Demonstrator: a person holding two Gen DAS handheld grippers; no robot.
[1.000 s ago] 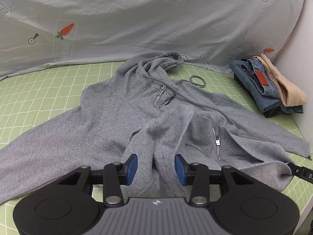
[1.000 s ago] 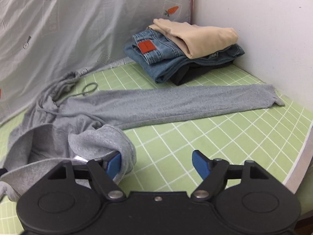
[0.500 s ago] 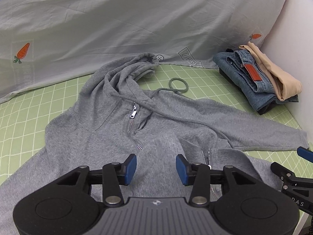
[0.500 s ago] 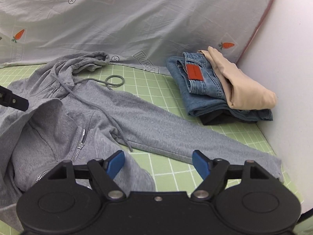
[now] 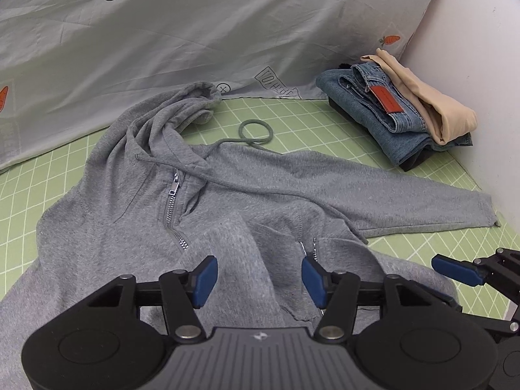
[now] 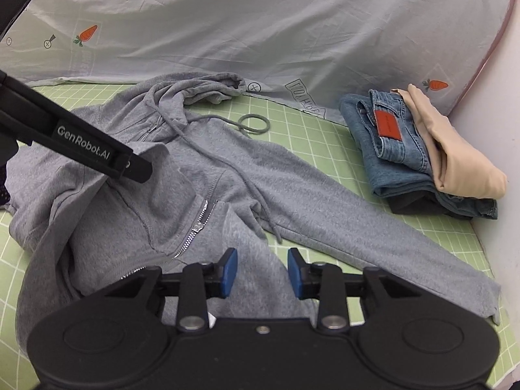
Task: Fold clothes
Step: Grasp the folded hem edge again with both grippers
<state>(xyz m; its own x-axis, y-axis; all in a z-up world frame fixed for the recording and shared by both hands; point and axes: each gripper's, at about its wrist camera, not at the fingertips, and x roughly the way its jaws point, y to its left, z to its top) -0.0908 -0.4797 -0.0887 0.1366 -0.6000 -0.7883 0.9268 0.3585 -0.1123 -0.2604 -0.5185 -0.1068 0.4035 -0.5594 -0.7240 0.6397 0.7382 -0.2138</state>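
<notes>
A grey zip hoodie lies spread on the green grid mat, hood toward the back and one sleeve stretched right; it also shows in the right wrist view. My left gripper is open and empty over the hoodie's lower front near the zipper. My right gripper is open with a narrower gap and holds nothing, over the hem. Its blue fingertip shows at the right edge of the left wrist view. The left gripper's black body crosses the right wrist view.
A stack of folded jeans and a beige garment sits at the back right by the white wall; the stack shows in the right wrist view too. A grey printed sheet hangs behind. The drawstring loop lies on the mat.
Both grippers have moved along the hoodie's front. The right gripper's jaws have narrowed from wide open. The hoodie panel that lay bunched by the right gripper now lies flatter.
</notes>
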